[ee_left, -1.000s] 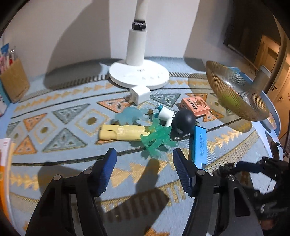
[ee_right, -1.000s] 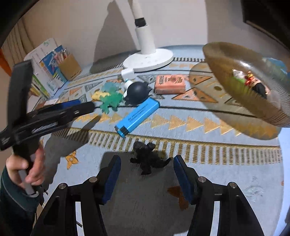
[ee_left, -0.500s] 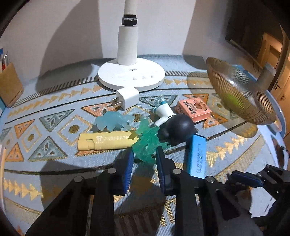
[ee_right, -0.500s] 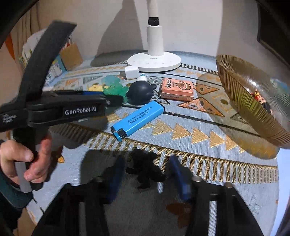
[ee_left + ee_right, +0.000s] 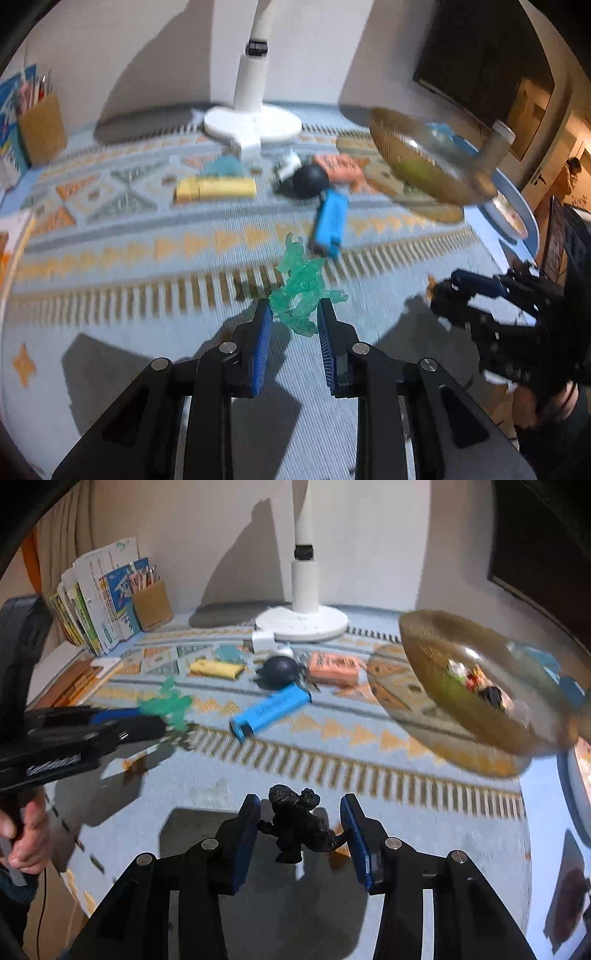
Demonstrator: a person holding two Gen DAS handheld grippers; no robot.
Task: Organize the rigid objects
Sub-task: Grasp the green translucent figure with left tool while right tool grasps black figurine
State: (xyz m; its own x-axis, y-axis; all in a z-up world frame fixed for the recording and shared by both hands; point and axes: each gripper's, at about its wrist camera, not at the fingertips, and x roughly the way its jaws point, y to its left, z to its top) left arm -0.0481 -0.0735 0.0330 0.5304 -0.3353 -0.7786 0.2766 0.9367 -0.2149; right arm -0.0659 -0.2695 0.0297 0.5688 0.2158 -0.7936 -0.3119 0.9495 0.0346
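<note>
I see the left hand-held gripper (image 5: pixel 294 315) clamped on the green figure (image 5: pixel 301 291) above the tabletop (image 5: pixel 147 332), the right hand-held gripper (image 5: pixel 300 825) pinching the black figure (image 5: pixel 297 821), both near the glass bowl (image 5: pixel 461 686).

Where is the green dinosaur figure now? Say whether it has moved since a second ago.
Yes. The green dinosaur figure, clamped in the left gripper, has left its spot beside the yellow block and come toward the camera, past the blue lighter.

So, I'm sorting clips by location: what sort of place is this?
Probably a home desk or study corner: a white lamp base on a patterned cloth, books and a pencil holder against the wall.
</note>
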